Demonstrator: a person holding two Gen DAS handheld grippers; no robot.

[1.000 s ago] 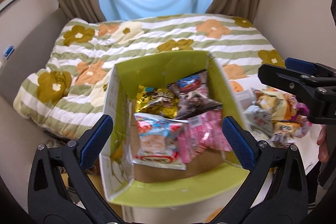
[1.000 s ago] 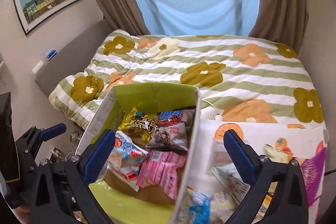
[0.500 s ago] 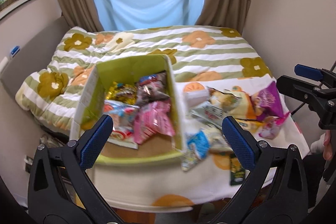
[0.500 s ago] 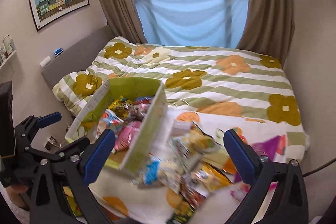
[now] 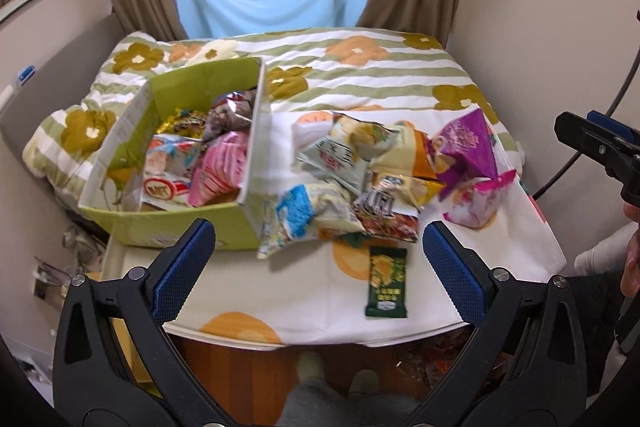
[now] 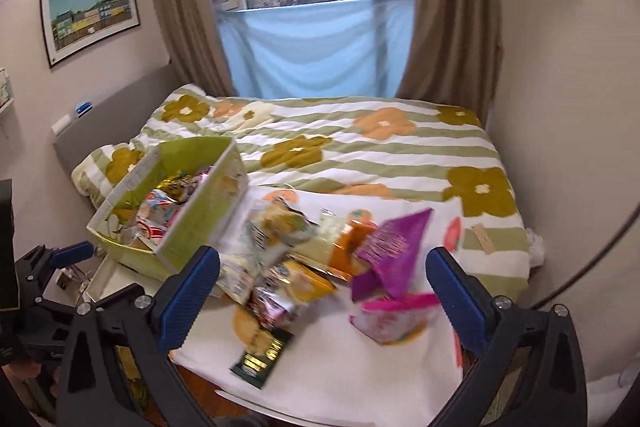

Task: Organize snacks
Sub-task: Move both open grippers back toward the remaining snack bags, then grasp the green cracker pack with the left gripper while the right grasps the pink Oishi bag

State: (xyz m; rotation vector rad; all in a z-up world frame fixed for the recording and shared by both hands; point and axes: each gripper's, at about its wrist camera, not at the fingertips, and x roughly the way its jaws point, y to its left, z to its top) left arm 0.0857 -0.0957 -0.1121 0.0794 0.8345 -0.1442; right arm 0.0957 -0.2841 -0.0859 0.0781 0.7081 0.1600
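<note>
Both grippers have pulled back from over the green box [image 5: 176, 147], so the whole table [image 5: 280, 311] now shows. Left gripper [image 5: 318, 267] fingers spread wide, holding nothing; right gripper [image 6: 326, 291] also spread, empty. Box is open-topped cardboard, already holding crinkly foil packets. Loose snack pile [image 5: 360, 179] lies just right of the box: soft, shiny pillow bags overlapping, plus a purple pyramid-shaped bag [image 5: 466, 147] further right. Dark green flat bar [image 5: 387, 281], apart from the pile on its near side, long axis pointing away from the person, lies between the left fingers. Left hand looks nearer; likely next pick.
</note>
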